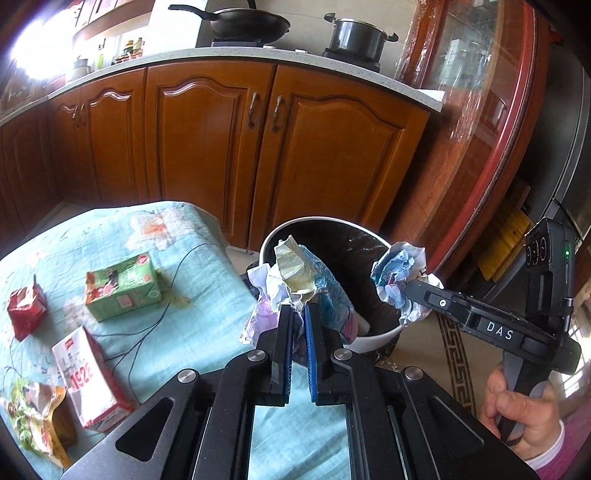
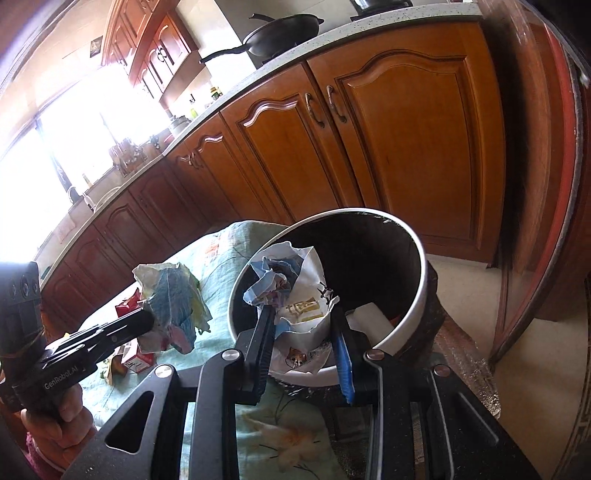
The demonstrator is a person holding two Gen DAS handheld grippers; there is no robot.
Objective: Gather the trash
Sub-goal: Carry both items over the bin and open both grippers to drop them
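The left gripper (image 1: 298, 314) is squeezing a crumpled blue-and-yellow paper wad (image 1: 301, 275) mid-frame. The right gripper (image 2: 304, 325) is gripping a crumpled white printed paper (image 2: 295, 295) above the round white-rimmed black bin (image 2: 421, 258). Hold both over the hole before letting go.

- You have wooden cabinets (image 1: 207, 147) straight ahead, under a pale speckled countertop (image 1: 177, 57).
- On it, a black wok (image 1: 251, 24) and a lidded dark pot (image 1: 356, 37) sit on burners.
- A floral blue cloth (image 1: 192, 332) covers the table.
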